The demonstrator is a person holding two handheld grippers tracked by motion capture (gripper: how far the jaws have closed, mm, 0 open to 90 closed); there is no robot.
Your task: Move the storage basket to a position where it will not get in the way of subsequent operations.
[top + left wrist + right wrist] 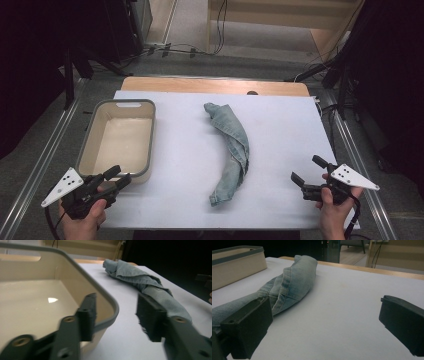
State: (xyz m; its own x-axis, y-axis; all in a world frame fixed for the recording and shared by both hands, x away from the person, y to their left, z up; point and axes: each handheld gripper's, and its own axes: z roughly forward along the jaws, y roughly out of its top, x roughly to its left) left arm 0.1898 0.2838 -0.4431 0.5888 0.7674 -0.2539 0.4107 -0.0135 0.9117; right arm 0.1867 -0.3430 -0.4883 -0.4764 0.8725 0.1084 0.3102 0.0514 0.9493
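Jeans (233,150) lie bunched in a curved roll mid-desk (285,130), right of the beige bin (91,130). Left gripper (118,178) at the bin's near corner, jaws apart, holding nothing. Right gripper (309,171) near the desk's right edge, jaws wide, nothing held, well apart from the jeans.

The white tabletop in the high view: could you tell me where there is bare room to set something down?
The widest free patch lies right of the jeans, out to the white tabletop edge and the right gripper. A narrower bare strip runs between the jeans and the beige bin. The bin's inside looks bare too. It is tightest at the bin's near corner, where the left gripper hovers.
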